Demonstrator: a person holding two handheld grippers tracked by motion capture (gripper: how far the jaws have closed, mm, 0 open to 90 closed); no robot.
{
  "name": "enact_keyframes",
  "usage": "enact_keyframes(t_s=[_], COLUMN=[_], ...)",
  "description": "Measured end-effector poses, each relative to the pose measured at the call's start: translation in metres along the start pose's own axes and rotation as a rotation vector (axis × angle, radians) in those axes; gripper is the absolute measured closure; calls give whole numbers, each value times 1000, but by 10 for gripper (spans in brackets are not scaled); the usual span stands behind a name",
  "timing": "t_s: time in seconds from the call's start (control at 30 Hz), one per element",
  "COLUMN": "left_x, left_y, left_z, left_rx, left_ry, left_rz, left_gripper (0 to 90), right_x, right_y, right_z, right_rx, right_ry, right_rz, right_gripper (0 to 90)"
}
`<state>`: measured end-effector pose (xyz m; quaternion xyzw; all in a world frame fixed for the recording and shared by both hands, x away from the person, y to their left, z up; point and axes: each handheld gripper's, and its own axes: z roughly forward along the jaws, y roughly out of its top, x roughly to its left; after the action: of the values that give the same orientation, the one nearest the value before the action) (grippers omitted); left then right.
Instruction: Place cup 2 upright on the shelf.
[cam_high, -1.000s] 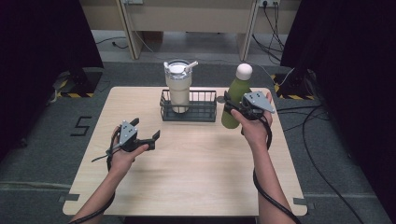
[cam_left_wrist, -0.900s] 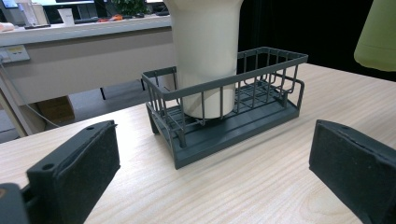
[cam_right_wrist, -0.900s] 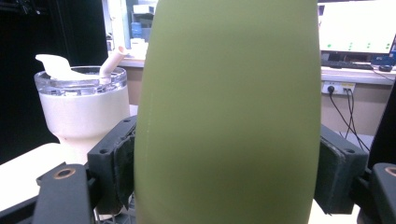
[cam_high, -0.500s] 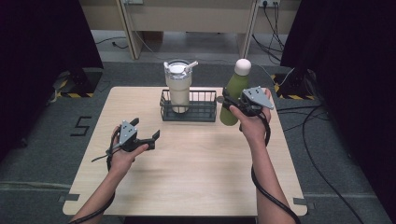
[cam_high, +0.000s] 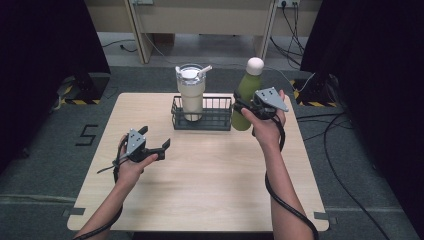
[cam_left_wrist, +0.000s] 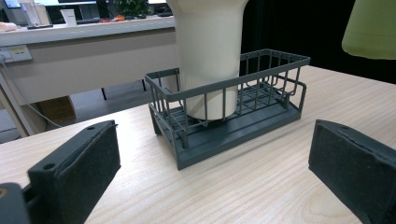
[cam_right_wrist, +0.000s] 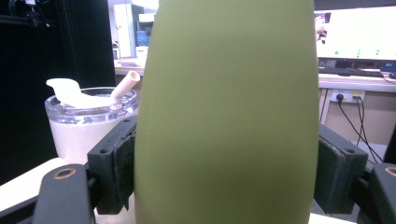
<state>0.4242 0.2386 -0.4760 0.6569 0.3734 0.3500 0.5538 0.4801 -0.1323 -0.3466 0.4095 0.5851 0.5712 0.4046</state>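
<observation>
A green bottle (cam_high: 246, 94) with a white cap hangs just above the table, right of the dark wire basket (cam_high: 220, 125). My right gripper (cam_high: 240, 107) is shut on the bottle's body. In the right gripper view the bottle (cam_right_wrist: 229, 116) sits between both pads (cam_right_wrist: 119, 163). A cream tumbler (cam_high: 191, 92) with a lid and straw stands in the basket's left half. My left gripper (cam_high: 161, 148) is open, held low over the table in front of the basket's left end. In the left gripper view the basket (cam_left_wrist: 261, 126), the tumbler (cam_left_wrist: 210, 56) and the bottle's base (cam_left_wrist: 371, 28) lie ahead.
The wooden table (cam_high: 210, 190) has bare surface in front of the basket and between my hands. The basket's right half (cam_left_wrist: 271, 100) holds nothing. Cables trail on the floor to the right of the table. A desk runs behind the table.
The right gripper has lifted the green bottle a little higher and slightly left, toward the basket. The left gripper has stayed where it was.
</observation>
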Motion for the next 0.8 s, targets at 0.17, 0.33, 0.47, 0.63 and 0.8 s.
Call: enact_keyframes(t_s=[0.17, 0.33, 0.47, 0.63, 0.8], left_x=[1, 2, 2, 1, 1], left_y=[0, 0, 0, 0, 0], left_z=[0, 0, -1, 0, 0], left_rx=[0, 2, 0, 1, 2], left_ry=[2, 4, 5, 4, 2], left_rz=[0, -1, -3, -2, -3], left_gripper=[13, 13, 13, 13, 13], right_x=[3, 4, 6, 7, 9], right_y=[3, 5, 7, 10, 12], right_z=[5, 10, 12, 16, 19], right_rx=[-1, -1, -3, -6, -6], right_ry=[4, 7, 9, 11, 13], right_rz=[-2, -2, -3, 0, 1], right_gripper=[229, 229, 229, 229, 229])
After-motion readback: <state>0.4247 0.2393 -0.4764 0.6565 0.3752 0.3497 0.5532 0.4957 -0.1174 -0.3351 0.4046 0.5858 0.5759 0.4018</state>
